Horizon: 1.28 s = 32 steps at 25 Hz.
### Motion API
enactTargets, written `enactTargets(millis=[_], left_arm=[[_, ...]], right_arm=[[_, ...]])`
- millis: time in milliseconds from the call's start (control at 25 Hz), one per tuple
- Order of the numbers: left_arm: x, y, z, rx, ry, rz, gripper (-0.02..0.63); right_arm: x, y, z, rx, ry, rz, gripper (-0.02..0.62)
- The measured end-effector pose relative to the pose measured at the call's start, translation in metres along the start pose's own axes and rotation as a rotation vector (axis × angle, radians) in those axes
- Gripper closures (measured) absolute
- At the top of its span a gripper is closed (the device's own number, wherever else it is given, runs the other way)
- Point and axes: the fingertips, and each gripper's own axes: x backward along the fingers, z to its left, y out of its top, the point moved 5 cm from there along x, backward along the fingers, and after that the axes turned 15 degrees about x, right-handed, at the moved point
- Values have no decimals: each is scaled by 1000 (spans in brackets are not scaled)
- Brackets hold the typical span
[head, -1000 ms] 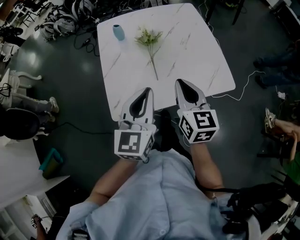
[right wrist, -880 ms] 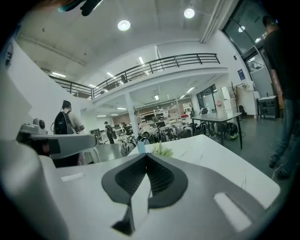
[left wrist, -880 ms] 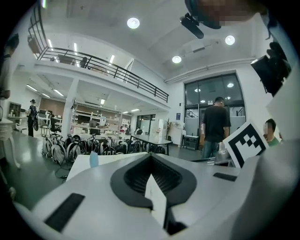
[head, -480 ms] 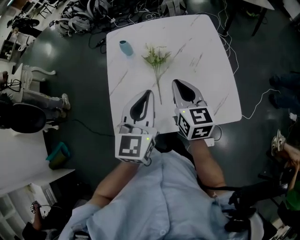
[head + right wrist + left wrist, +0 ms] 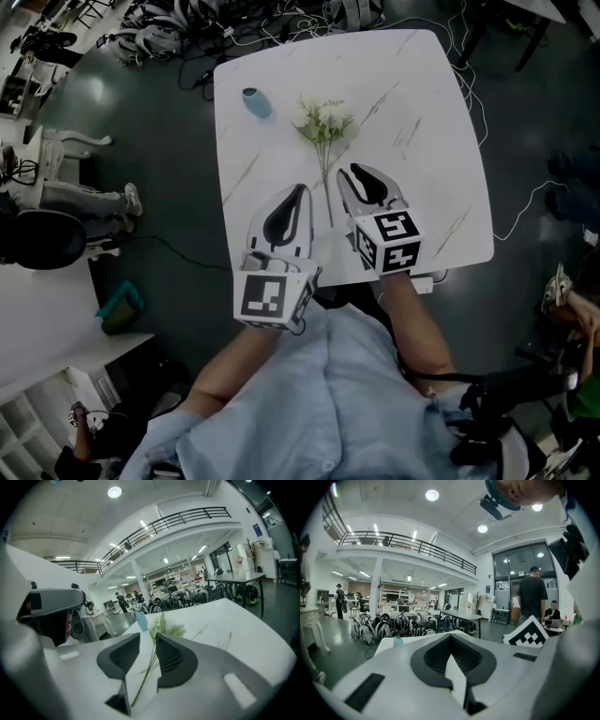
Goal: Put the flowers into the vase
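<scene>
The flowers (image 5: 324, 125) lay flat on the white table (image 5: 427, 211), their blossoms just beside the small blue vase (image 5: 255, 102) and the stem running away from the vase toward the person. The right gripper (image 5: 148, 638), well apart from the vase at the stem's far end, had just been opening its jaws to a narrow gap. The stem showed in that gap, untouched by the pads. The left gripper (image 5: 300, 189), also well apart from the vase, was closed on nothing. The risk, as judged here, was that so narrow a gap could strike the thin stem and skid it across the smooth top. A pinch at the very end could also let the heads droop and knock the vase over.
</scene>
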Motion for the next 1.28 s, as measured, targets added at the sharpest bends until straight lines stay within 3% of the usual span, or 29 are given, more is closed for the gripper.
enactTargets(millis=[80,160,640,960,1040,1120,1280], left_arm=[[-5,-4,12,19,1,17,601],[-6,-9,26,46,12,30,601],[7,-35,100,202,49,95,601],[15,-37,127,266,67,91,601],[17,-37,131,273,74,86,601],[20,-36,135,280,81,82,601],[28,-30,143,292,119,71,601]], right_arm=[[-19,-11,0,-8,20,52,436],[-35,-21,-1,-21,27,98,421],[-122,-64,-2,8,-46,363,413],[-145,-74,-12,119,-88,505,446],[-149,-76,-16,148,-90,533,483],[-153,-77,-19,170,-88,555,559],[-155,-75,-18,170,-74,546,589]])
